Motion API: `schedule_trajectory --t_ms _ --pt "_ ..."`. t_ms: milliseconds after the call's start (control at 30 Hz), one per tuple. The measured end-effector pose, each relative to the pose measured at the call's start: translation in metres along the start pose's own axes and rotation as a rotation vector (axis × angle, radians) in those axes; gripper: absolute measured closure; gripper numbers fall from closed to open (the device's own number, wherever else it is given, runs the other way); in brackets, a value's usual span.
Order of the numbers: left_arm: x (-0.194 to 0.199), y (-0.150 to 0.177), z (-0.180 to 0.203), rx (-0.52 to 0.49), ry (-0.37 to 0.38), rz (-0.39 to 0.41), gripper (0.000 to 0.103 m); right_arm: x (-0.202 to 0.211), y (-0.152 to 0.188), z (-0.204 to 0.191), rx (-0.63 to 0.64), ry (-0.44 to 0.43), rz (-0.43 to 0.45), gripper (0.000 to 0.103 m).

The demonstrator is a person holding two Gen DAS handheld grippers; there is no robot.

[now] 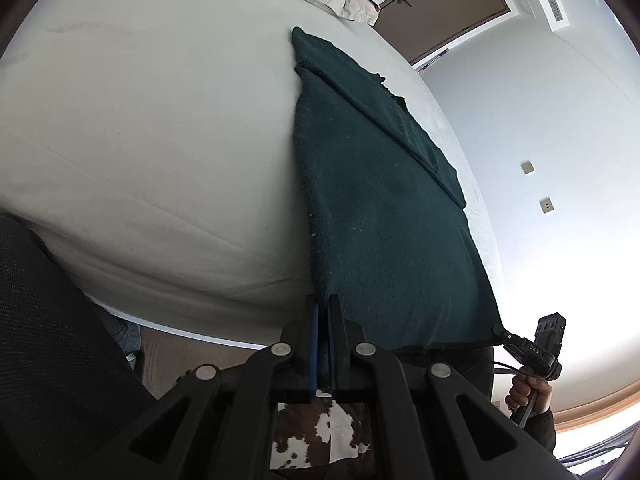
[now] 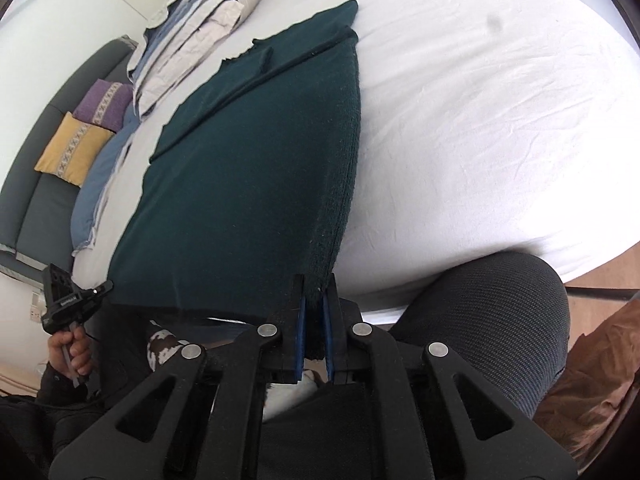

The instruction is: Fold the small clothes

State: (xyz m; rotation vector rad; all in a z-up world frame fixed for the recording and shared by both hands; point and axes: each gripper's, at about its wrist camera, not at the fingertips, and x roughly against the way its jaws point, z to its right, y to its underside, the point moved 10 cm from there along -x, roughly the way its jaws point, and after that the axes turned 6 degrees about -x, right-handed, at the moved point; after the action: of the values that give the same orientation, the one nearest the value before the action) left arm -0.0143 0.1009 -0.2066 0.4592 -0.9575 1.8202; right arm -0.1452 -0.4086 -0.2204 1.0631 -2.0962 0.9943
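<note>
Left tongs (image 1: 323, 312) & right tongs (image 2: 316, 292) each pinch near corner of dark green garment (image 1: 384, 216), stretched over bed (image 1: 160, 140).

The left tongs (image 1: 323, 308) pinch the near left corner of a dark green garment (image 1: 384, 216) spread over the white bed (image 1: 152, 140). The right tongs (image 1: 500, 330) grip its other near corner, held by a hand (image 1: 528, 390).

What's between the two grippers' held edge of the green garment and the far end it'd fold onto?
Nothing visible. The dark green garment lies flat on the white bed; the left gripper and right gripper each clamp a near corner. The folded bedding sits beyond it.
</note>
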Motion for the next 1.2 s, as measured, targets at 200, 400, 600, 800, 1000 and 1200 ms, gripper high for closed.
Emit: schedule_trajectory --t_ms 200,400,600,800,1000,1200 --pt "0.013 -0.011 0.014 0.038 0.090 0.042 0.099 0.018 -0.013 -0.037 -0.013 -0.133 0.077 0.097" --pt "0.022 -0.025 0.031 0.064 0.158 0.080 0.099 0.040 -0.039 -0.056 -0.063 -0.261 0.166 0.097" --pt "0.034 -0.054 0.045 0.098 0.234 0.142 0.099 0.045 -0.072 -0.073 -0.105 -0.329 0.225 0.097" --pt "0.034 -0.093 0.046 0.131 0.275 0.203 0.099 0.040 -0.110 -0.079 -0.137 -0.345 0.252 0.097" --pt "0.028 -0.136 0.045 0.168 0.313 0.255 0.099 0.031 -0.160 -0.096 -0.153 -0.360 0.294 0.097" --pt "0.013 -0.185 0.040 0.195 0.326 0.288 0.099 0.012 -0.217 -0.091 -0.205 -0.345 0.333 0.097"
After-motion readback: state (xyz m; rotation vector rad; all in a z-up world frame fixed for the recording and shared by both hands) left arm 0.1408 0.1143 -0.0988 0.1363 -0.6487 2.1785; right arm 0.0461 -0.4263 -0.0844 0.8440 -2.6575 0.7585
